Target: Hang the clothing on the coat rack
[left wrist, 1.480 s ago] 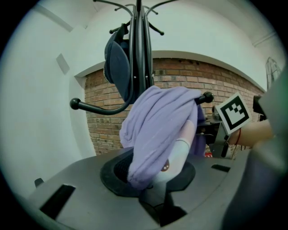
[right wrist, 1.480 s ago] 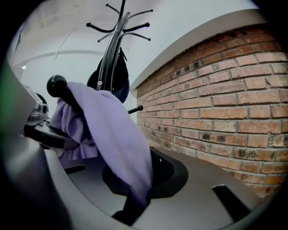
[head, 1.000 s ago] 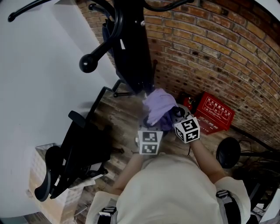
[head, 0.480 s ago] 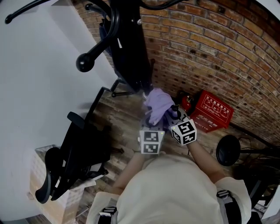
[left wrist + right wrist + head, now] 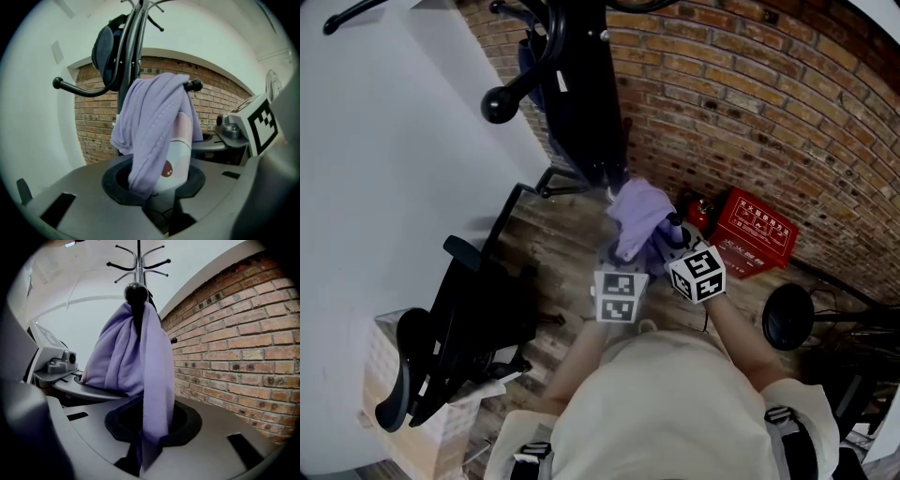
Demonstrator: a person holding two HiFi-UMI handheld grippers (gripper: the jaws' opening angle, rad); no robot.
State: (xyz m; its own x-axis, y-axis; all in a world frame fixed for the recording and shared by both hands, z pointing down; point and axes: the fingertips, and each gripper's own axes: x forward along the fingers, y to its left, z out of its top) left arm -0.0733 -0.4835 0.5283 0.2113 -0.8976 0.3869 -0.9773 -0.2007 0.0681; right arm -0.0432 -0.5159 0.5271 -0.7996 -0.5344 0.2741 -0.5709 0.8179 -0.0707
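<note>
Brick wall [image 5: 750,94] behind: purple garment [image 5: 126,357] over the coat rack peg [image 5: 136,292]. Left gripper [image 5: 161,208], right gripper [image 5: 140,453] opening around it. Uneven drape may slide off.

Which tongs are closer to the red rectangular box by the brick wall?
Right. The right tongs are on the side of the red box; the left tongs are beyond them, farther away. Both are opening, lilac cloth garment between their jaws.
</note>
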